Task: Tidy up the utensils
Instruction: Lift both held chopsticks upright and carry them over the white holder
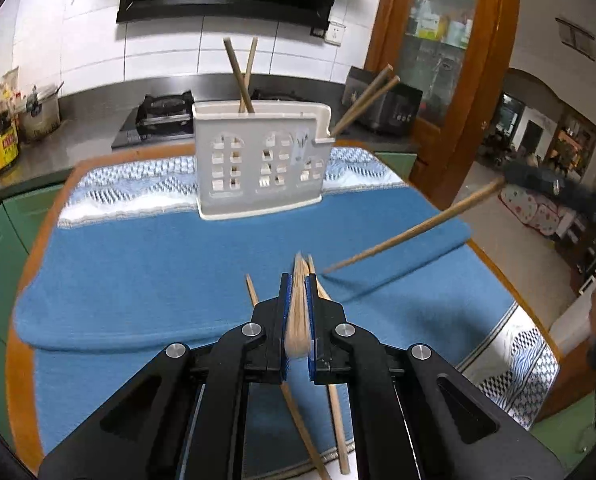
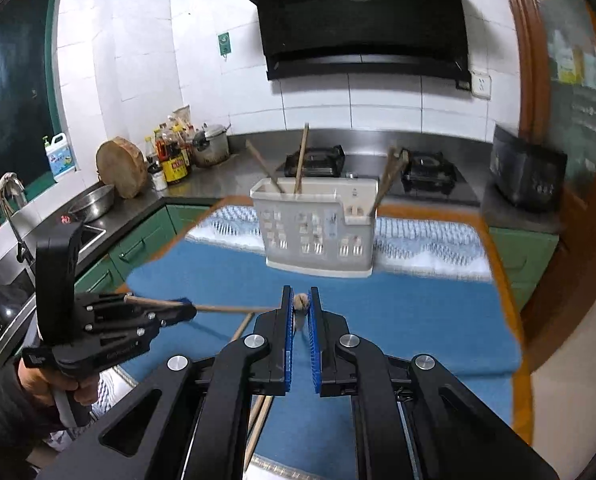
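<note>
A white plastic utensil holder [image 1: 258, 164] [image 2: 317, 232] stands at the far side of the blue towel [image 1: 178, 272], with two chopsticks [image 1: 240, 76] in its left part and two [image 1: 363, 104] in its right compartment. My left gripper [image 1: 297, 280] is shut on a wooden chopstick [image 1: 298, 312] pointing forward; it also shows in the right wrist view [image 2: 186, 310]. My right gripper [image 2: 301, 300] is shut on another chopstick [image 2: 301, 304], which shows in the left wrist view [image 1: 413, 226] held slanted above the towel. Loose chopsticks [image 1: 337, 420] [image 2: 258, 420] lie on the towel below the grippers.
The table's wooden edge [image 1: 22, 248] rings the towel. Behind are a gas stove [image 2: 317, 162], range hood [image 2: 361, 20], black appliance [image 2: 525, 176], sauce bottles and a pot [image 2: 210, 144], a sink [image 2: 90, 232] and green cabinets [image 2: 138, 248].
</note>
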`<control>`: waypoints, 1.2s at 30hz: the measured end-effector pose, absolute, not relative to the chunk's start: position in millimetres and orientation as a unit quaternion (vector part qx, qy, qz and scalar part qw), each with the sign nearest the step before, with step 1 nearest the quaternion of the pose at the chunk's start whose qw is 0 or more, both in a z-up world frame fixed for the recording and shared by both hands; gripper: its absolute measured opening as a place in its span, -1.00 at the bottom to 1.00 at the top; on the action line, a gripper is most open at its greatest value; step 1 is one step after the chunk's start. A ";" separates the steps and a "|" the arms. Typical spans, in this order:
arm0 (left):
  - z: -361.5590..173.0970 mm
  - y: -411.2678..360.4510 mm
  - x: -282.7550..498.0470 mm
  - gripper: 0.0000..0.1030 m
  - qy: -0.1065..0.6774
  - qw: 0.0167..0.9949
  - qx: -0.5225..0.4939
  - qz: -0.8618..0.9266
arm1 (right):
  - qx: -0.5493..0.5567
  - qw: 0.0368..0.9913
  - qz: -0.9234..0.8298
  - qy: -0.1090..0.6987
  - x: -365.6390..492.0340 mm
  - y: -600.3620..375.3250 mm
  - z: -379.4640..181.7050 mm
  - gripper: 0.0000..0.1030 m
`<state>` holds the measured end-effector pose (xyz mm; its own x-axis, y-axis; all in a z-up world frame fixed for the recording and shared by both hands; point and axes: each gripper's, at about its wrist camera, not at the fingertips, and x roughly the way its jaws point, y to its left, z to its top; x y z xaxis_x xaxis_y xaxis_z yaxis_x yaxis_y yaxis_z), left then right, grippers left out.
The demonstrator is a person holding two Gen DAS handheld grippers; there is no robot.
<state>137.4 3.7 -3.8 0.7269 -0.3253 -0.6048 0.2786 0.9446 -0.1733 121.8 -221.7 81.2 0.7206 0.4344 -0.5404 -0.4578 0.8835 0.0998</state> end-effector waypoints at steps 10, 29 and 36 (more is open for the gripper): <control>36.9 19.7 171.9 -0.91 0.321 0.932 -0.032 -0.165 | -0.043 0.937 0.231 0.260 189.2 -220.3 175.4 -0.86; 166.2 67.6 221.2 -0.91 0.227 0.968 -0.010 -0.108 | -0.055 0.933 0.197 0.297 289.0 -193.0 183.6 -0.86; 168.2 68.0 262.9 -0.91 0.247 0.963 -0.024 -0.104 | -0.064 0.921 0.197 0.330 312.2 -182.6 158.1 -0.86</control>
<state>262.9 68.0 168.2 0.8562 -0.2132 -0.4706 0.1891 0.9770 -0.0985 312.2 -182.6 158.1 0.7053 0.3205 -0.6324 -0.4052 0.9141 0.0114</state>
